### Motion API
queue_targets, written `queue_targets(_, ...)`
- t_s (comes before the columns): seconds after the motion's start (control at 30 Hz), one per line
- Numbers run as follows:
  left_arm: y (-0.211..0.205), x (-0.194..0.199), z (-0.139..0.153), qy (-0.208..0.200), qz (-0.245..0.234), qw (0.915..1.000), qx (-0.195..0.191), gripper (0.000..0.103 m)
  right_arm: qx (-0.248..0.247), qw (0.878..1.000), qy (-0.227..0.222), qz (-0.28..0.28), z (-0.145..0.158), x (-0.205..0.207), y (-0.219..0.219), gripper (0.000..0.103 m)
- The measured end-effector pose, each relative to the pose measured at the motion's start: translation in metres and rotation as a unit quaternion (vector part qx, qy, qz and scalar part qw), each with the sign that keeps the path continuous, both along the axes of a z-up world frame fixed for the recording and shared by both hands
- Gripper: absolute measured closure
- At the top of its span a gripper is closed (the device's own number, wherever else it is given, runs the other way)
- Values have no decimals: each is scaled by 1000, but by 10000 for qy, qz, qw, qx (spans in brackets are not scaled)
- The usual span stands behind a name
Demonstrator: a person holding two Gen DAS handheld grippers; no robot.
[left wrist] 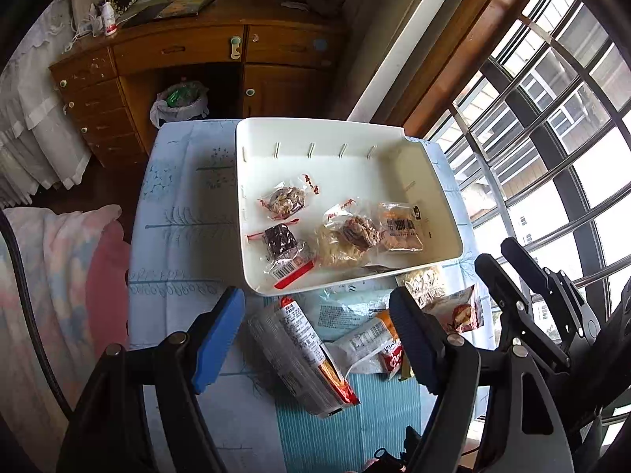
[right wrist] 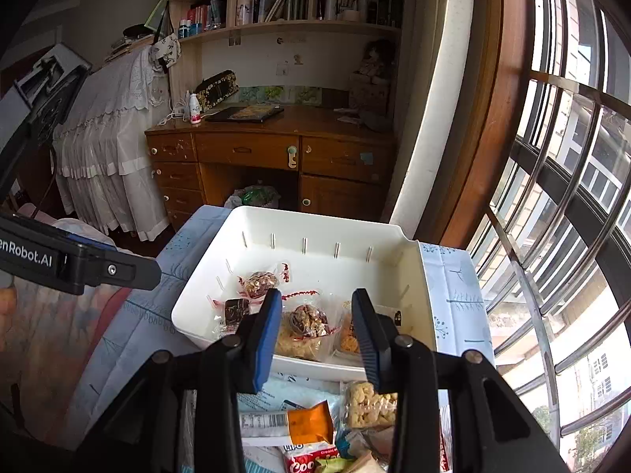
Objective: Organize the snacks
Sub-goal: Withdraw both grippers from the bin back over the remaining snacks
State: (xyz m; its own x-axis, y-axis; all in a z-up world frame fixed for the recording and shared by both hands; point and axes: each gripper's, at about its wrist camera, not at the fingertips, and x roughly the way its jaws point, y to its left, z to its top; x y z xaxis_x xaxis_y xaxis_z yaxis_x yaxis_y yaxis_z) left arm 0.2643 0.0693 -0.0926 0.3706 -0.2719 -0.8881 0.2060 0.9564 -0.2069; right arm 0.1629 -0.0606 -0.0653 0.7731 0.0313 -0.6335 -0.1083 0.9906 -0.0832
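A white bin (left wrist: 252, 165) (right wrist: 197, 299) stands on the blue-patterned table and holds several wrapped snacks, among them a dark brownie (left wrist: 280, 242) and a nut cluster (left wrist: 284, 199) (right wrist: 258, 282). Loose snack packs lie in front of the bin: a long grey-and-orange packet (left wrist: 303, 358), an orange packet (right wrist: 305, 421) and a bag of puffed pieces (right wrist: 368, 404). My left gripper (left wrist: 315, 339) is open and empty above the loose packs. My right gripper (right wrist: 317, 335) is open and empty over the bin's near edge; its body also shows at the right of the left wrist view (left wrist: 532, 295).
A wooden desk (left wrist: 221, 51) (right wrist: 276, 149) with drawers stands beyond the table, with a lined waste bin (left wrist: 181, 102) under it. A barred window (left wrist: 552, 138) runs along the right. A bed with a pink blanket (left wrist: 59, 276) is at the left.
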Motion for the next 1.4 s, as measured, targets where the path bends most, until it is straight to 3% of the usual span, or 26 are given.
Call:
queue_targets(0.37,-9,-64,-5,136,549,9982,207,28,304,9995,-68,0,13,-51,-39,63)
queue_targets(0.83,-26,-125,-38,495,1166,9918,150,28,812,9955,478,-85,-8,-109,-103,63)
queue_targets(0.93,-28,-134,-43,471,1251,9910,76,23,988,9929,632,-174,-15,-118,-116,63)
queue_targets(1.2,-25,-143,-65,627,1404,9880,-130,17,1593,9793,1134,-519,-41,-129,-142,63)
queue_targets(1.4,-13,-131,-95,937,1560,9832,-159,16,1599,9731,1490,-725,-62,-129,-143,62)
